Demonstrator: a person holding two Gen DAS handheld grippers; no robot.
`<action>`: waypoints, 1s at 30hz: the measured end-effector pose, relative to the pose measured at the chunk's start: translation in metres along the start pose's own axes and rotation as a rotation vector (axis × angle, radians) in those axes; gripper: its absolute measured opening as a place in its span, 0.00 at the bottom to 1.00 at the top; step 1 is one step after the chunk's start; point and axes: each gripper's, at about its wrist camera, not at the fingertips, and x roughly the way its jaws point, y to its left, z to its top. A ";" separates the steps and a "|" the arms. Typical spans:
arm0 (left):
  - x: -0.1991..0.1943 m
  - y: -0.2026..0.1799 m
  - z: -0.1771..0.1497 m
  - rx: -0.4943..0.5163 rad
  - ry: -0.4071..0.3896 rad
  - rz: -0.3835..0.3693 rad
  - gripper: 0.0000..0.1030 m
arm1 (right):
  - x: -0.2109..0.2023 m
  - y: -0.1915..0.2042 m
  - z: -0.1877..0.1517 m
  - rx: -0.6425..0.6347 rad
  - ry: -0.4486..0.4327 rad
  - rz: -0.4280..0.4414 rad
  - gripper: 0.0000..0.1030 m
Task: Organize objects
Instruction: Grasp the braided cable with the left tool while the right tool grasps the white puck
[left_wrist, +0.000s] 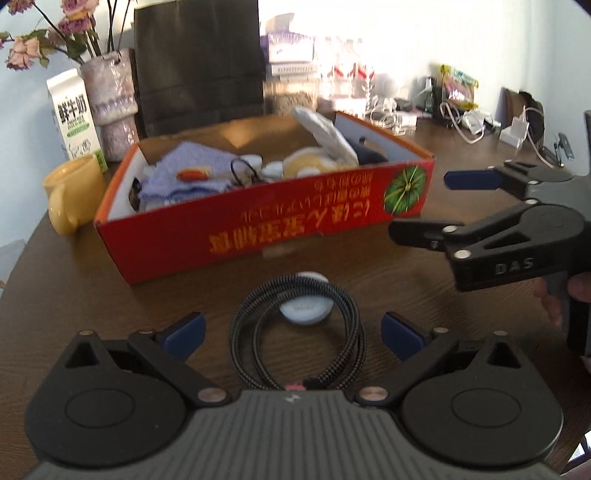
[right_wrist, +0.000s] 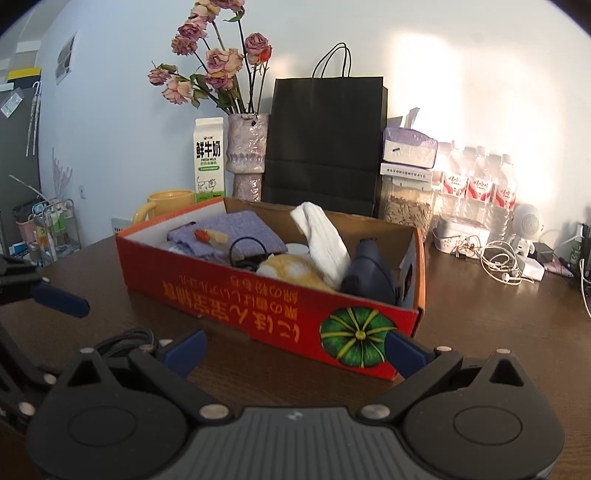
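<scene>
1. Surface: dark wood table (right_wrist: 480, 314); pale blue wall behind, strong light from the right.
2. Red cardboard box (left_wrist: 258, 229) mid-table, holding a lilac cloth (right_wrist: 229, 229), white cloth, dark blue item.
3. Coiled braided cable (left_wrist: 295, 332) lies on the table before the box, partly over a pale round disc (left_wrist: 304, 312).
4. Left gripper (left_wrist: 293, 334): jaws apart, flanking the coil, not gripping.
5. Right gripper (right_wrist: 295, 349): jaws wide, empty.
6. Behind the box: yellow mug (left_wrist: 74, 192), milk carton, vase, black bag.
</scene>
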 end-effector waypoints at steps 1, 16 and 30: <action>0.003 0.001 -0.001 -0.003 0.008 0.007 1.00 | 0.000 0.000 -0.001 0.000 0.005 0.003 1.00; 0.015 0.011 -0.009 0.006 0.010 -0.021 0.82 | 0.012 0.013 -0.012 -0.085 0.076 0.094 1.00; 0.007 -0.002 -0.017 0.180 -0.002 -0.041 0.82 | 0.025 0.039 -0.009 -0.302 0.100 0.198 0.92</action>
